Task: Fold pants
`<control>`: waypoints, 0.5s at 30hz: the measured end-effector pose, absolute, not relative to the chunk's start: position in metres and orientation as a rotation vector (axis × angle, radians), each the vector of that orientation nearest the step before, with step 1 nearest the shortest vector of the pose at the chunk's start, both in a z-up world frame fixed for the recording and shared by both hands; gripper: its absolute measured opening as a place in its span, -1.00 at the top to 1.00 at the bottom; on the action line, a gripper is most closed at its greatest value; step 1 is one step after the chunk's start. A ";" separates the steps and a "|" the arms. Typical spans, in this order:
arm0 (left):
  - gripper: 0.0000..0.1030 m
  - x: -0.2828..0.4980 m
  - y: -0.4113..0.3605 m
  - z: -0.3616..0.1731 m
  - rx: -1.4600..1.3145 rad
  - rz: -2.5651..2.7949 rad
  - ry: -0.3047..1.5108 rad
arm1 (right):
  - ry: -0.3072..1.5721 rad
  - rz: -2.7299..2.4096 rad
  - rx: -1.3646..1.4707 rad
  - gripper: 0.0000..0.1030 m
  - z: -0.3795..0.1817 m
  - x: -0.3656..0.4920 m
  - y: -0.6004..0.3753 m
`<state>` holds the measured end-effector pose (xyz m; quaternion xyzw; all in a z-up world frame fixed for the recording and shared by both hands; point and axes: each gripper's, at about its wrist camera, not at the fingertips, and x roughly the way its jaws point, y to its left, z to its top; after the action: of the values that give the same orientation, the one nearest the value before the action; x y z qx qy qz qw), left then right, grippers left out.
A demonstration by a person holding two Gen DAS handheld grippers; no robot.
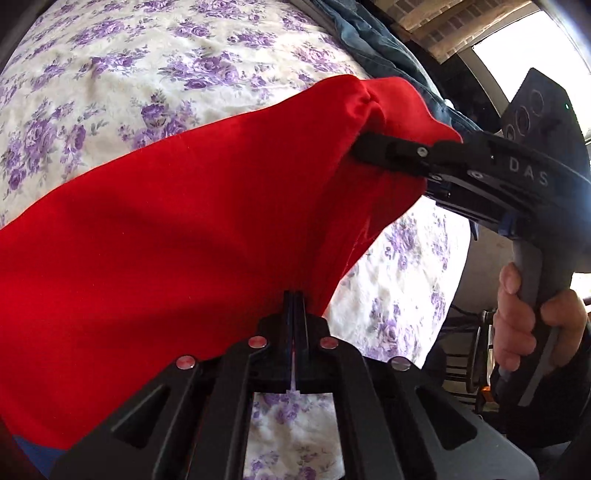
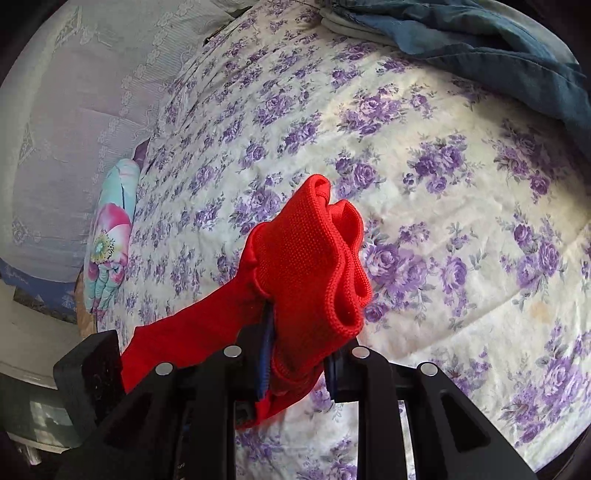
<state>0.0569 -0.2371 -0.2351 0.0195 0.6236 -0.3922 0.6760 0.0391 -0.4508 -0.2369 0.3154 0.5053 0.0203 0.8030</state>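
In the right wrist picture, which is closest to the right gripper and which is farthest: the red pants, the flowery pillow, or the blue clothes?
1. The red pants: bunched in the right gripper itself, at bottom centre.
2. The flowery pillow: off to the left, at the bed's edge.
3. The blue clothes: heaped at the far side of the bed, top right.
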 end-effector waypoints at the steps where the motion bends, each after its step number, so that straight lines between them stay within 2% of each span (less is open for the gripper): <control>1: 1.00 0.056 -0.237 -0.234 0.051 -0.882 1.403 | 1.082 0.049 0.657 0.55 -0.232 0.040 -0.447; 6: 1.00 0.072 -0.186 -0.214 -0.099 -0.808 1.370 | 1.038 0.126 0.488 0.55 -0.185 0.041 -0.411; 10: 1.00 0.083 -0.116 -0.223 -0.125 -0.601 1.383 | 1.017 0.227 0.316 0.55 -0.156 0.040 -0.354; 15: 1.00 0.082 -0.011 -0.217 -0.300 -0.403 1.347 | 1.066 0.265 -0.078 0.54 -0.175 0.045 -0.246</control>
<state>0.0820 -0.0110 -0.2172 -0.1372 0.6169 -0.1846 0.7527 0.0445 -0.2456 -0.1755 -0.0368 0.5065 0.1260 0.8522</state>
